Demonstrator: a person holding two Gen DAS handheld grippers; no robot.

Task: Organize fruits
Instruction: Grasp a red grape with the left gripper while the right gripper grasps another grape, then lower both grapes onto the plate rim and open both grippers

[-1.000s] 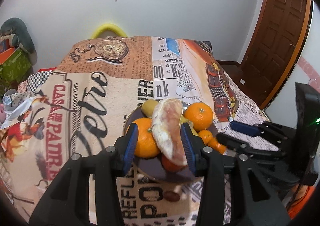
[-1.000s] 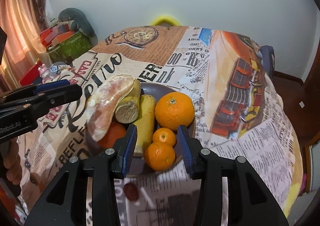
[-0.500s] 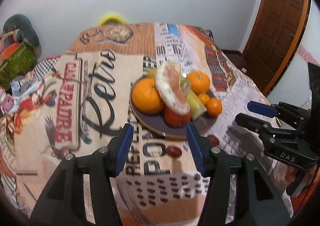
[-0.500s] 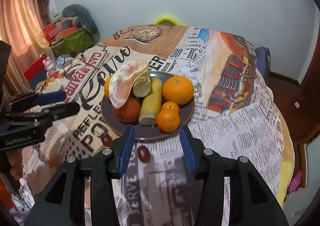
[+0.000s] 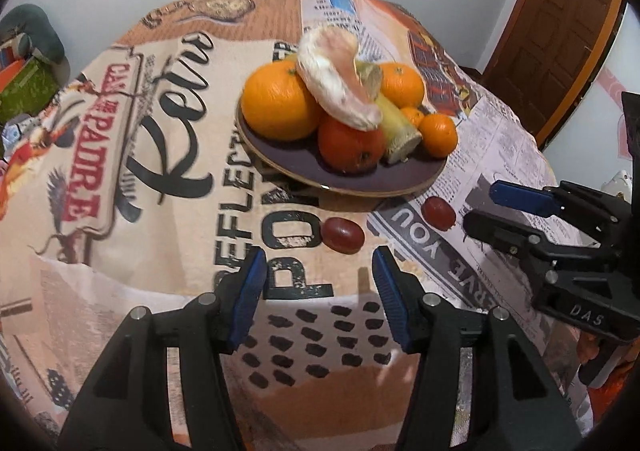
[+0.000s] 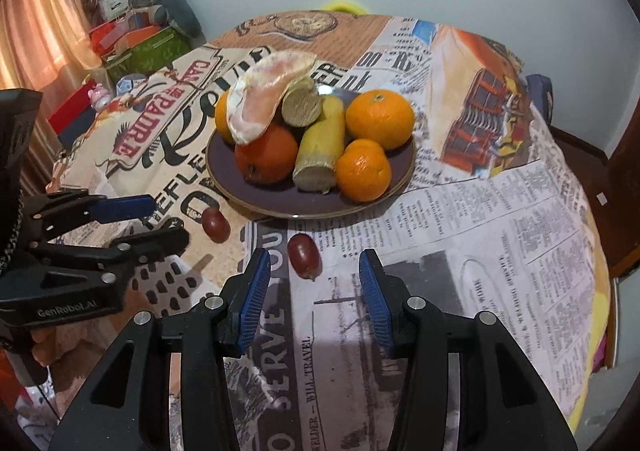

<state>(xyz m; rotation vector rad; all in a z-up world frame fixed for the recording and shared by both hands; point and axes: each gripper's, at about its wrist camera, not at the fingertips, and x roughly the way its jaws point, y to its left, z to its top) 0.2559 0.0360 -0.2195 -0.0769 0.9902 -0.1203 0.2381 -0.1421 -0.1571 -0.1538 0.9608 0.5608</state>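
Note:
A dark purple plate (image 5: 288,157) (image 6: 360,207) holds several oranges, a peeled pomelo wedge (image 5: 336,79) (image 6: 268,95) on top and pieces of sugar cane (image 6: 320,147). Two red grapes lie on the tablecloth in front of the plate, one to the left (image 5: 343,234) (image 6: 216,225) and one to the right (image 5: 439,213) (image 6: 305,256). My left gripper (image 5: 320,291) is open and empty, just short of the left grape. My right gripper (image 6: 314,291) is open and empty, just short of the right grape. Each gripper shows in the other's view, the right one (image 5: 504,207) and the left one (image 6: 156,223).
The round table carries a printed newspaper-style cloth (image 5: 120,131). A wooden door (image 5: 560,31) is at the right. Boxes and a grey soft toy (image 6: 160,7) are stacked beyond the table's left side. A curtain (image 6: 36,23) hangs at the far left.
Both grippers have drawn back from the plate and dropped lower toward the table's front. The pomelo wedge, earlier between the left fingers, now rests on the fruit pile.

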